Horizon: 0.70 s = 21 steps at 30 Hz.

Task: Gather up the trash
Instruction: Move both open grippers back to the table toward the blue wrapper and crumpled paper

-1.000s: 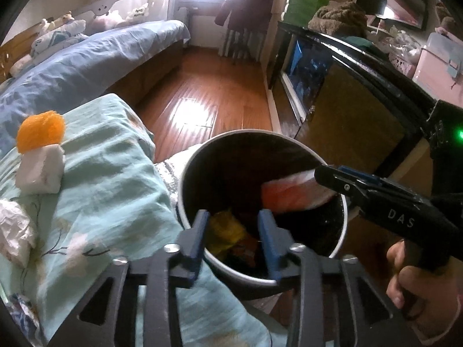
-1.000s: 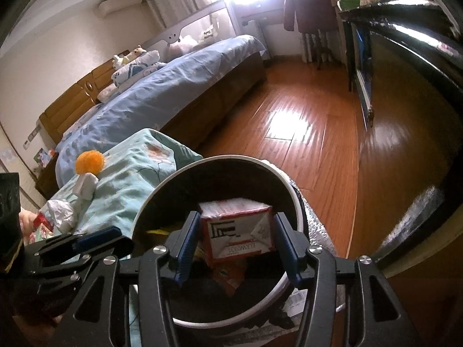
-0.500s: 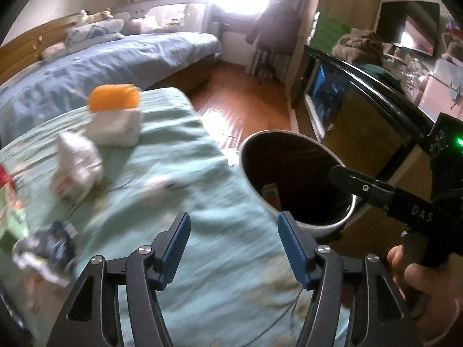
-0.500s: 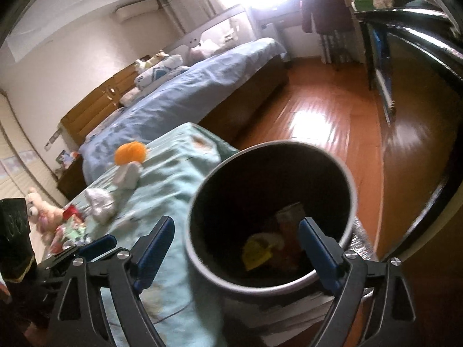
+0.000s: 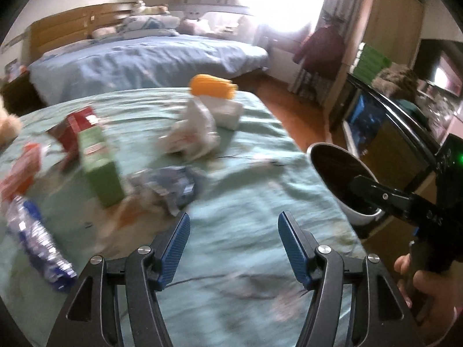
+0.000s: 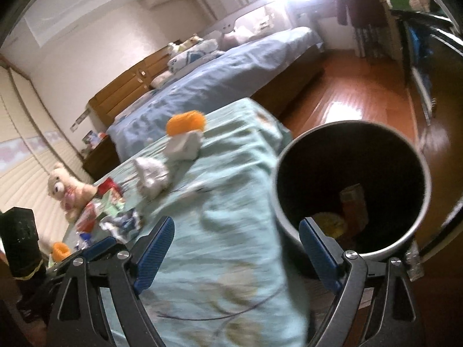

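Observation:
My left gripper (image 5: 233, 228) hangs open and empty over the teal bedspread (image 5: 260, 179). Ahead of it lie a blue-white crumpled wrapper (image 5: 170, 188), a green carton (image 5: 99, 167), a red box (image 5: 75, 130), a crushed bottle (image 5: 37, 237), crumpled white paper (image 5: 191, 136) and a white box (image 5: 227, 111) with an orange net (image 5: 212, 85) on top. The round trash bin (image 6: 351, 123) stands off the bed's right edge and holds a yellow scrap (image 6: 330, 222) and a carton (image 6: 354, 202). My right gripper (image 6: 235, 228) is open and empty, straddling the bed's edge and the bin's near rim.
A teddy bear (image 6: 66, 188) sits at the bed's far left. Beyond lies a blue-covered bed (image 5: 144, 57), then a wooden floor (image 6: 361, 86). A dark cabinet (image 5: 385, 133) runs along the right, close behind the bin. A person's hand (image 5: 428, 286) holds the right gripper.
The right gripper opened and let its red-and-white carton fall into the bin. The left gripper's jaws widened. Both swung left, away from above the bin and over the bedspread.

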### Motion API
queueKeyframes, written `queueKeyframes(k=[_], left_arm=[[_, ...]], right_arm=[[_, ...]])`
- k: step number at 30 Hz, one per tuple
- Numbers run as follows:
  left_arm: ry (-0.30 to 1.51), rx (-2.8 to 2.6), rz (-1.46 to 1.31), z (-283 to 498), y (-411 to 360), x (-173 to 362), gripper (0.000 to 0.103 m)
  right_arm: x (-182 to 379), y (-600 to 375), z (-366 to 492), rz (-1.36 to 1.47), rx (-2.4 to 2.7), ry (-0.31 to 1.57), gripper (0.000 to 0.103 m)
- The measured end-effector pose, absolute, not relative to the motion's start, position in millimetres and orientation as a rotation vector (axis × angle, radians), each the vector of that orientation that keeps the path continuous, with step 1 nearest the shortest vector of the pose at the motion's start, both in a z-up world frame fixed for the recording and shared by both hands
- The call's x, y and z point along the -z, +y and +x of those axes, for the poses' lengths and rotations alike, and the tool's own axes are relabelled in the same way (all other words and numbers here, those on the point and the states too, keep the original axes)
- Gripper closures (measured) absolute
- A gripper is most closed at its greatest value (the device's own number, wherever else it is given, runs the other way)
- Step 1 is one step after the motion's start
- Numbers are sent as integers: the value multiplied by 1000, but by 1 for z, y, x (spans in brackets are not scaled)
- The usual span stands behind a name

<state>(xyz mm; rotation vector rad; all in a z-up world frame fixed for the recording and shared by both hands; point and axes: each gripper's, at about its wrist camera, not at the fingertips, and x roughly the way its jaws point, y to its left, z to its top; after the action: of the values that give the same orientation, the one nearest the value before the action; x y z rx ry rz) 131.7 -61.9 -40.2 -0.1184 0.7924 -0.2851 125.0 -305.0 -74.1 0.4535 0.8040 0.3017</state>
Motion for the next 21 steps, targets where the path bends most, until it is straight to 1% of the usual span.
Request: queueKeyframes(k=[17, 21], left_arm=[[763, 101, -195, 60, 18, 21, 40], [749, 44, -226, 57, 35, 20, 37]], right_arm=[[74, -212, 129, 369, -518, 866, 14], [75, -192, 132, 342, -570, 877, 13]])
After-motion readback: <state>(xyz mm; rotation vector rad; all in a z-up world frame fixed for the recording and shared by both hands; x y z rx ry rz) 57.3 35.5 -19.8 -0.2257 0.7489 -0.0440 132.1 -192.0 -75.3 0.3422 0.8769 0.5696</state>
